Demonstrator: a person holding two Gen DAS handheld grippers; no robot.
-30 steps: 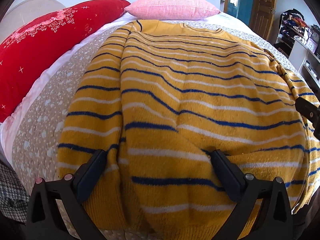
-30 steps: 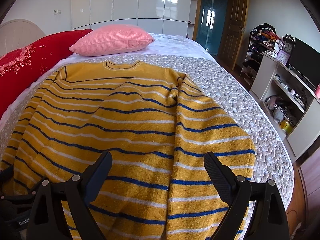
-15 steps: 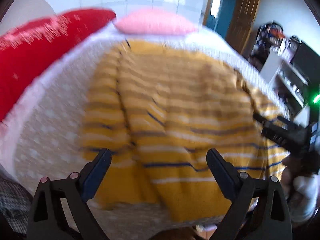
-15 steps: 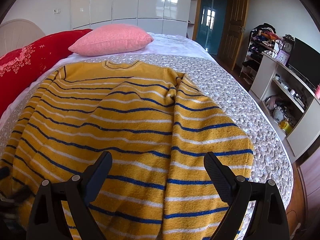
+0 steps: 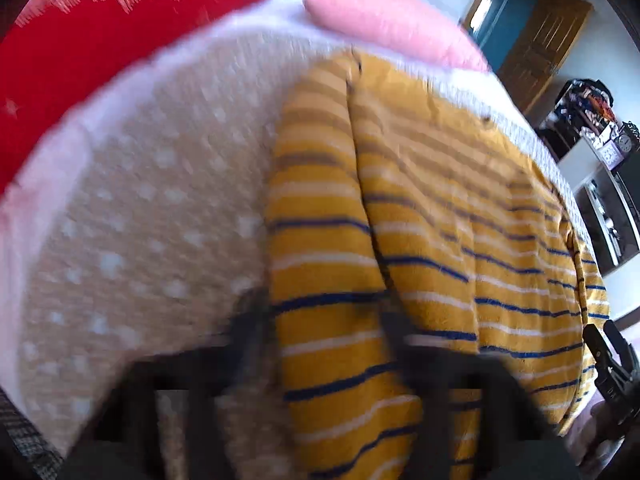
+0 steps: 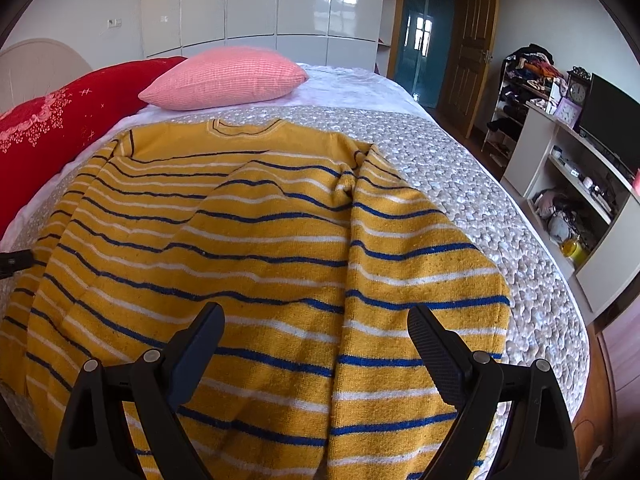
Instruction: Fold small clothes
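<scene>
While the sweater (image 6: 256,264) lies flat on the bed (image 6: 500,200), neck toward the pillow (image 6: 224,78), no fold looks done yet; sleeves and body both left. R gripper (image 6: 316,344) spread over the hem, holding nothing. L gripper (image 5: 320,332) blurred, seems spread around the L sleeve.

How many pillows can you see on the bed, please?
2: a pink pillow at the head of the bed beyond the sweater's collar, and a red pillow to its left.
</scene>
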